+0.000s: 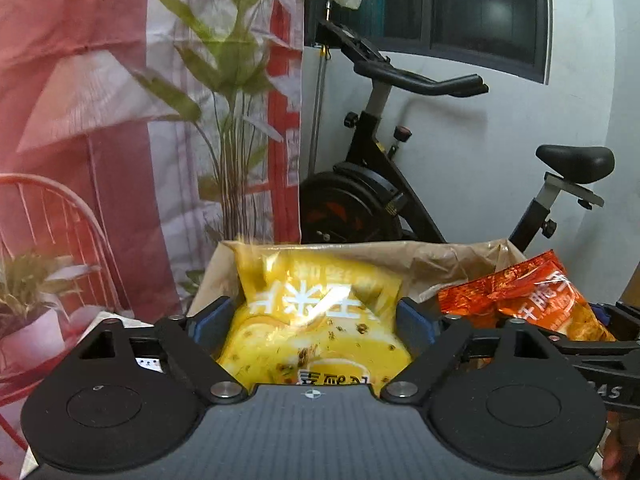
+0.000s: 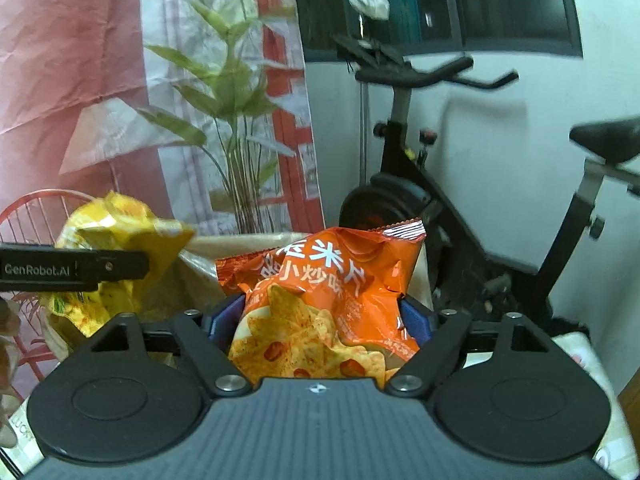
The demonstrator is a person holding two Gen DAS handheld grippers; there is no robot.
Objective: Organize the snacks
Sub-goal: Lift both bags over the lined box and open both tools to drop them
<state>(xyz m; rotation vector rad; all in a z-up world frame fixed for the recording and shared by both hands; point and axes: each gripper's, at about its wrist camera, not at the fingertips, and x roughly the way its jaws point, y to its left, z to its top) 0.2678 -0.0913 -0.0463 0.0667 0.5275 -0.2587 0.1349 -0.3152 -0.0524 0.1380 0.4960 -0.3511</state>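
Observation:
My left gripper point(image 1: 316, 320) is shut on a yellow snack bag point(image 1: 316, 320) with white lettering, held up in front of an open brown paper bag point(image 1: 432, 260). My right gripper point(image 2: 324, 316) is shut on an orange chip bag point(image 2: 340, 280), also held near the paper bag point(image 2: 240, 240). The orange bag shows at the right of the left wrist view point(image 1: 532, 292). The yellow bag point(image 2: 116, 232) and the left gripper point(image 2: 80, 268) show at the left of the right wrist view.
A black exercise bike point(image 1: 384, 184) stands against the white wall behind the paper bag. A tall green plant point(image 1: 228, 80) stands before a red and white curtain point(image 1: 80, 80). A red wire chair point(image 1: 52, 216) and a small potted plant point(image 1: 28, 300) are at the left.

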